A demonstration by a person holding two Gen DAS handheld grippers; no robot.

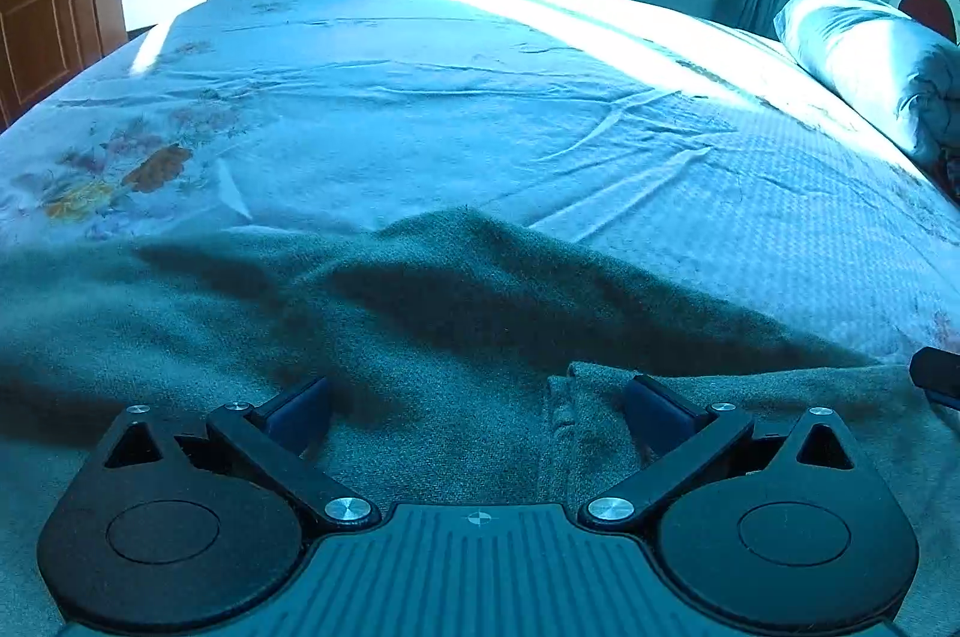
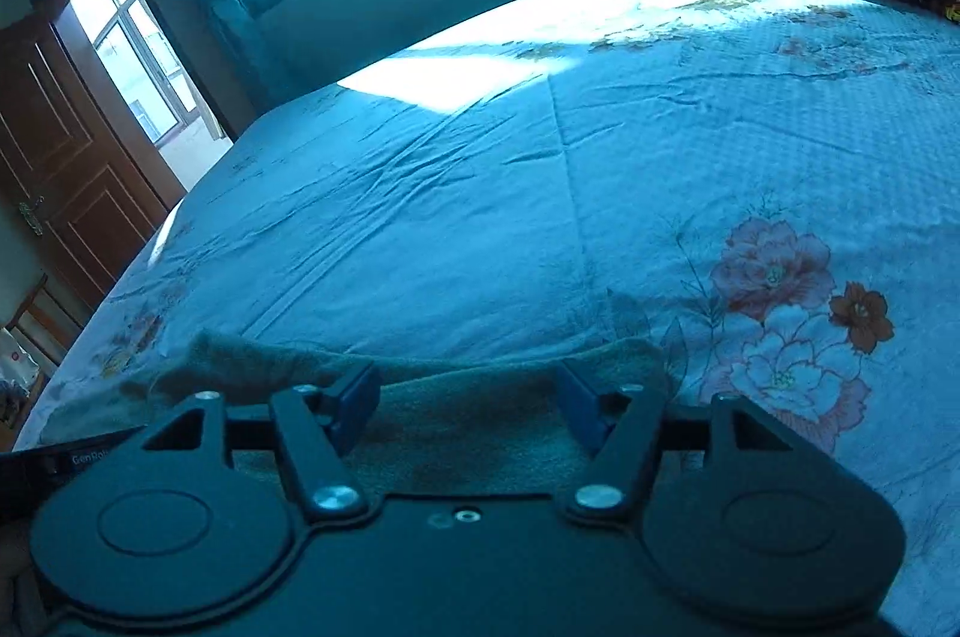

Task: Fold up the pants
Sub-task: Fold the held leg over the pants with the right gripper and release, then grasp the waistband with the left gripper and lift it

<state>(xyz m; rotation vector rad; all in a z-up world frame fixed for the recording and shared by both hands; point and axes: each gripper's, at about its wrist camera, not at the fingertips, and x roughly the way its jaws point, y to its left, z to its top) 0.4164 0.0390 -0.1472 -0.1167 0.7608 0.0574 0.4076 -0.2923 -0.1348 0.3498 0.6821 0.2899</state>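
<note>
Grey-green knit pants (image 1: 456, 337) lie spread along the near edge of a bed (image 1: 420, 109) covered by a floral sheet. The left gripper (image 1: 477, 406) hangs over them, jaws spread wide and grasping nothing, a seam of the fabric lying between its fingers. The right gripper (image 2: 468, 406) is likewise released above a rumpled cloth edge. A humped ridge in the fabric could get trapped in the next fold, and a shallow pinch might let the soft knit slip free.

The pants (image 1: 420, 337) run off the frame at 9 o'clock; the pillow (image 1: 870, 55) is cut off at 3 o'clock.
</note>
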